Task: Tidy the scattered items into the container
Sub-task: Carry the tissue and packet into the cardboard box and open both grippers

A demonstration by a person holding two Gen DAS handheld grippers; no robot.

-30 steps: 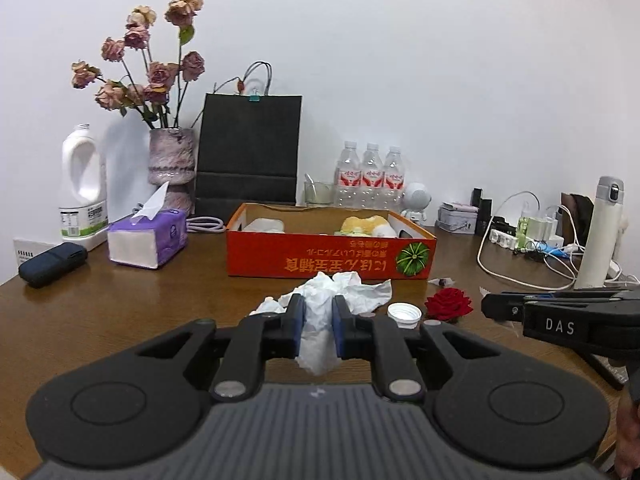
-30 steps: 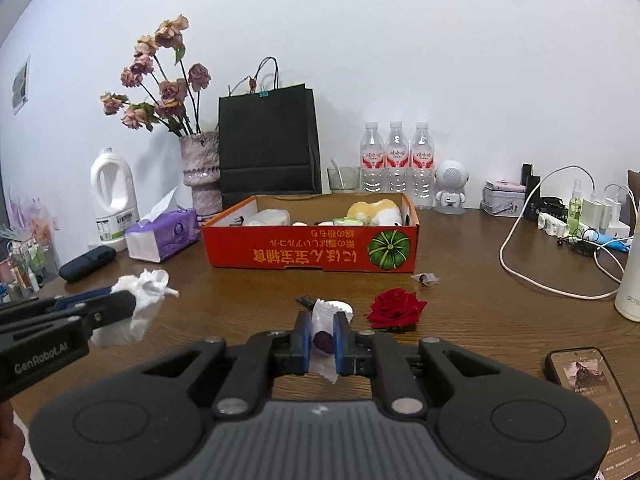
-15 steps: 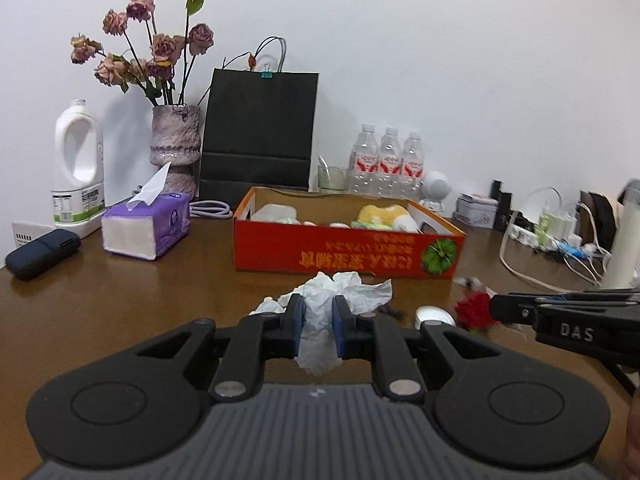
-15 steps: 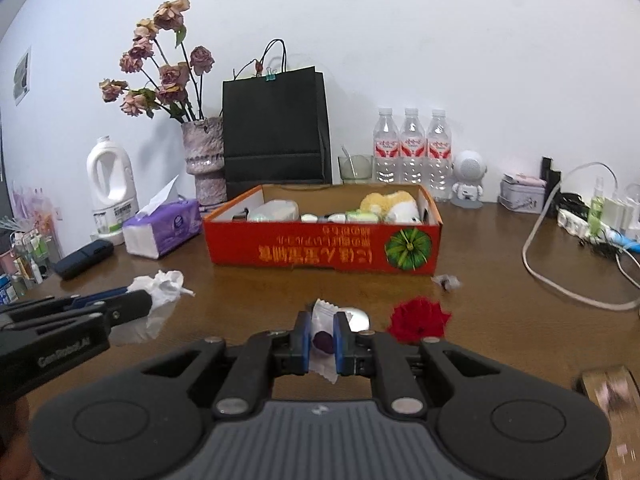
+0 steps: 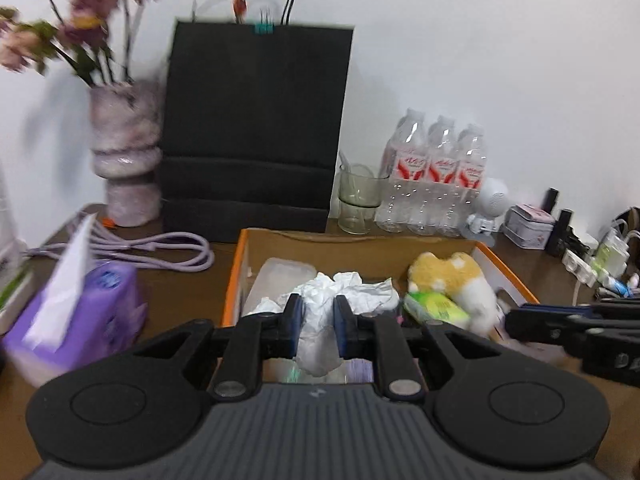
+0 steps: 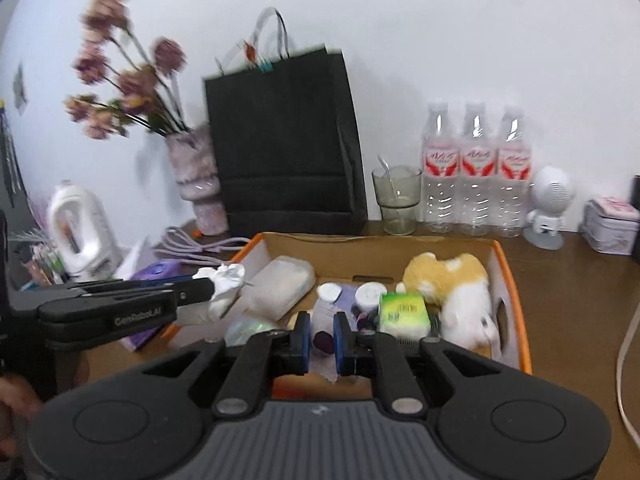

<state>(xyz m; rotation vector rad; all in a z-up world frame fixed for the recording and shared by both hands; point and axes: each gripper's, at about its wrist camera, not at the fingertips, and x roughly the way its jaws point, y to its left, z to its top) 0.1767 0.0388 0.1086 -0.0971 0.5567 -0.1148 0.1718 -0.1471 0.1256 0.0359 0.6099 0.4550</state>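
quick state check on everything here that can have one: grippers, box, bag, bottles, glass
left gripper: shut on crumpled tissue, over the box
right gripper: shut on small wrapped candy, over the box
cardboard box: open-topped, already holding several items
black paper bag: upright behind the box
water bottles: upright, capped
glass: upright, spoon inside
tissue pack: open, a sheet sticking up

Crumpled paper tissue (image 5: 320, 320); cardboard box (image 6: 516, 292); glossy wood table (image 6: 572, 304).

box (image 6: 514, 280): plush toy (image 6: 448, 280) inside | paper bag (image 6: 284, 144) behind | bottles (image 6: 476, 168) behind-right
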